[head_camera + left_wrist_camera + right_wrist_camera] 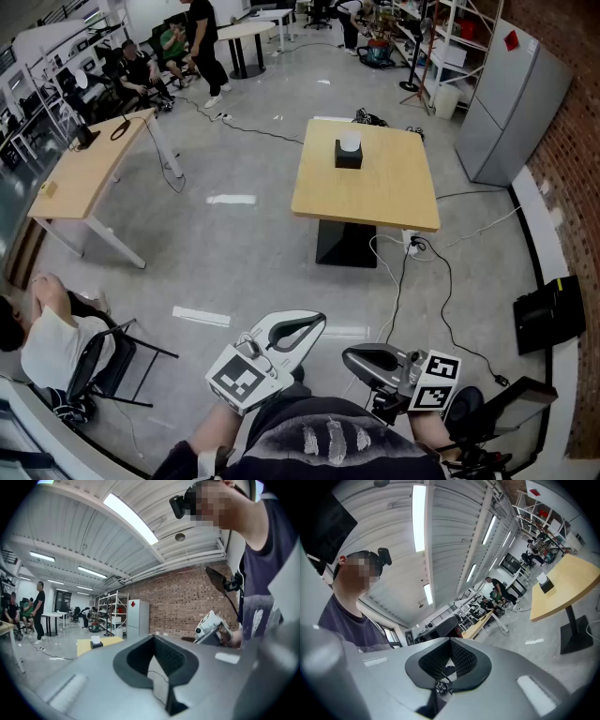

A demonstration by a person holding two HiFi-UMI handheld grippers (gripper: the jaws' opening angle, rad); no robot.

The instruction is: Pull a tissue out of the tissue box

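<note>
On the middle of the table (375, 192), far ahead across the floor (253, 253), sits the dark tissue box (349, 157). A white tissue (350, 142) sticks up from its top. The tissue looks soft, thin and very light, and it could tear, so the raised bit is the best place to pinch. The box may lift with it. The left claw (305, 326) and the right claw (361, 357) are both closed and empty, near the person's body. The floor between is open, but cables (401, 272) lie by the table's foot.
</note>
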